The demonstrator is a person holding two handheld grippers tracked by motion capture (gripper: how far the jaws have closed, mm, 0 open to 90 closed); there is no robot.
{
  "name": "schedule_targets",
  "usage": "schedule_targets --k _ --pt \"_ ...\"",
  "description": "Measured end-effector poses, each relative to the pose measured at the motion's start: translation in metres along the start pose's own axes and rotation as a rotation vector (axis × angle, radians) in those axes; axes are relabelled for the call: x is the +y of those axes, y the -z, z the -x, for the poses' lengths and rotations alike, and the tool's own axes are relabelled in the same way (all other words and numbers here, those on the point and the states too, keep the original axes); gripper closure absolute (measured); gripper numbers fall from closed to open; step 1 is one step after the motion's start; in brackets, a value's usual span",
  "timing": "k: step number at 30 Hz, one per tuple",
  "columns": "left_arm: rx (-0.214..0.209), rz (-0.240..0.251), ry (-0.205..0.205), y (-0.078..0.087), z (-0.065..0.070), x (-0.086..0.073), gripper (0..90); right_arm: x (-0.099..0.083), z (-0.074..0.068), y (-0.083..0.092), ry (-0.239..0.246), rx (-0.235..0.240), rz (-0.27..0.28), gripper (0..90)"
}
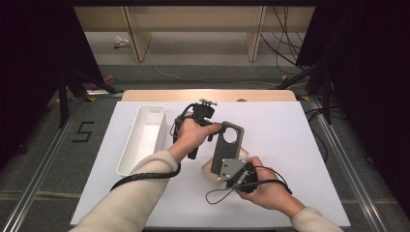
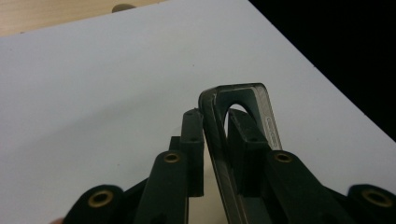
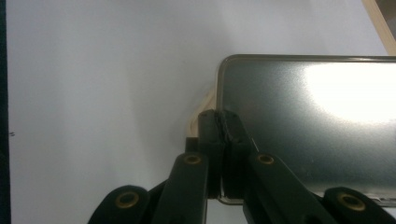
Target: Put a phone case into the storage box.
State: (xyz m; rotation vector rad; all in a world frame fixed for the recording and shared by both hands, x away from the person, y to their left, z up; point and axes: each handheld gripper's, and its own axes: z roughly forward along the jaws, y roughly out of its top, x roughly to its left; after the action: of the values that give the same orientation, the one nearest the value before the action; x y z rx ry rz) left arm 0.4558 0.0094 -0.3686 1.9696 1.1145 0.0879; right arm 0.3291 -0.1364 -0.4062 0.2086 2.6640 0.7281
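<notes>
phone case (image 1: 227, 145): dark grey, flat, w/ round camera cutout near its far end; held up off the worktop betw. both claws, over the wooden tray. In right gripper view (image 3: 317, 126) its glossy flat face shows w/ a bright glare patch; in left gripper view (image 2: 243, 116) seen edge-on, cutout rim visible.
left claw (image 2: 215, 140): at the case's far end by the cutout; one jaw on each side of the case wall. Right jaw lies against it; a thin gap shows at the left jaw, so can't tell if pads fully press. Jaws narrow.
right claw (image 3: 223, 126): pinched tight on the case's near edge close to a corner, pads pressed together w/ the rim betw. them.
left hand (image 1: 191, 135): wraps the left gripper body, forearm in cream sleeve coming from bottom left; black cable trails back along it.
right hand (image 1: 268, 188): grips the right gripper at bottom centre-right; grey three-cornered plate on top, thin cable loops on the worktop.
wooden tray (image 1: 209, 170): small, light wood, lying on the worktop under the case, mostly covered by it.
white bin (image 1: 145, 137): long, rectangular, left of the hands, well apart from the case.
worktop (image 1: 290, 145): white sheet over a wood surface.
</notes>
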Motion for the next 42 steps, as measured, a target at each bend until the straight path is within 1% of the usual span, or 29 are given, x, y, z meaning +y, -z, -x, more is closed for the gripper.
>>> schedule_targets --k 2,4,5,7,9,12,13,15,16,17,18,19,20,21,23,24,25,26,27,28,29,30,31,32,33,36,38,40,42 --pt "-0.007 0.013 0.000 0.001 0.003 0.001 77.9 -0.001 0.000 -0.001 0.003 -0.005 -0.006 89.0" --pt "-0.022 0.023 0.000 0.003 0.008 0.001 79.4 -0.001 0.001 -0.001 -0.007 -0.002 -0.007 89.0" --pt "-0.042 0.025 -0.001 0.004 0.012 0.002 80.7 -0.002 0.001 -0.002 -0.007 -0.002 -0.012 89.0" --pt "-0.052 0.031 -0.001 0.005 0.014 0.003 81.5 -0.002 0.001 -0.003 -0.004 -0.004 -0.015 88.9" --pt "-0.060 0.040 -0.021 0.006 0.018 0.003 81.7 -0.002 0.001 -0.003 -0.002 -0.005 -0.016 88.9" --pt "-0.065 0.055 -0.035 0.008 0.022 0.004 82.0 -0.003 0.002 -0.002 -0.008 -0.009 -0.011 88.3" --pt "-0.069 0.063 -0.042 0.009 0.023 0.004 82.0 -0.003 0.003 -0.002 0.000 -0.012 -0.008 87.8" --pt "-0.051 0.072 -0.074 0.010 0.023 0.004 82.1 -0.004 0.003 -0.003 0.000 -0.023 0.003 82.9" --pt "-0.047 0.088 -0.086 0.011 0.021 0.004 82.0 -0.006 0.004 -0.002 -0.011 -0.045 0.016 75.7" --pt "-0.047 0.088 -0.086 0.011 0.021 0.004 82.1 -0.006 0.004 -0.002 -0.011 -0.045 0.016 75.7" --pt "-0.044 0.112 -0.109 0.013 0.018 0.005 82.0 -0.008 0.003 -0.001 -0.042 -0.073 0.036 64.7" --pt "-0.044 0.112 -0.109 0.013 0.018 0.005 82.0 -0.008 0.003 -0.001 -0.042 -0.073 0.036 64.7" --pt "-0.039 0.117 -0.122 0.014 0.016 0.005 82.0 -0.011 0.005 0.001 -0.079 -0.081 0.061 54.2" --pt "-0.035 0.124 -0.126 0.015 0.015 0.005 82.0 -0.011 0.005 0.001 -0.079 -0.081 0.061 54.2" --pt "-0.031 0.146 -0.150 0.019 0.011 0.005 82.0 -0.015 0.008 0.001 -0.114 -0.101 0.094 45.4" --pt "-0.029 0.154 -0.157 0.021 0.009 0.004 82.0 -0.017 0.010 0.002 -0.133 -0.099 0.105 41.2" --pt "-0.028 0.159 -0.165 0.023 0.008 0.004 82.0 -0.019 0.012 0.003 -0.160 -0.096 0.117 38.3" --pt "-0.026 0.174 -0.178 0.026 0.005 0.004 82.0 -0.024 0.016 0.006 -0.209 -0.101 0.142 34.1" --pt "-0.024 0.183 -0.181 0.028 0.004 0.004 82.0 -0.024 0.016 0.006 -0.209 -0.101 0.142 34.1" --pt "-0.020 0.197 -0.186 0.032 0.001 0.003 82.0 -0.028 0.020 0.009 -0.251 -0.103 0.172 29.1" --pt "-0.020 0.206 -0.186 0.035 -0.001 0.003 82.0 -0.028 0.020 0.009 -0.251 -0.103 0.172 29.1" --pt "-0.020 0.216 -0.187 0.038 -0.004 0.003 82.0 -0.030 0.021 0.010 -0.261 -0.106 0.186 27.1" --pt "-0.020 0.222 -0.189 0.042 -0.007 0.002 82.0 -0.032 0.023 0.013 -0.282 -0.114 0.205 25.9" --pt "-0.017 0.232 -0.186 0.045 -0.009 0.002 82.0 -0.035 0.026 0.016 -0.304 -0.125 0.237 22.9" --pt "-0.014 0.237 -0.186 0.048 -0.011 0.001 82.0 -0.035 0.026 0.016 -0.304 -0.125 0.237 22.9" --pt "-0.009 0.262 -0.182 0.058 -0.021 0.000 81.9 -0.040 0.030 0.019 -0.349 -0.134 0.256 18.9" --pt "-0.013 0.269 -0.178 0.065 -0.027 0.000 82.0 -0.044 0.031 0.020 -0.356 -0.135 0.263 19.0" --pt "-0.028 0.283 -0.175 0.072 -0.033 -0.001 81.9 -0.047 0.031 0.022 -0.360 -0.151 0.261 19.5" --pt "-0.025 0.289 -0.181 0.077 -0.037 -0.002 81.9 -0.051 0.031 0.023 -0.369 -0.161 0.252 18.3"
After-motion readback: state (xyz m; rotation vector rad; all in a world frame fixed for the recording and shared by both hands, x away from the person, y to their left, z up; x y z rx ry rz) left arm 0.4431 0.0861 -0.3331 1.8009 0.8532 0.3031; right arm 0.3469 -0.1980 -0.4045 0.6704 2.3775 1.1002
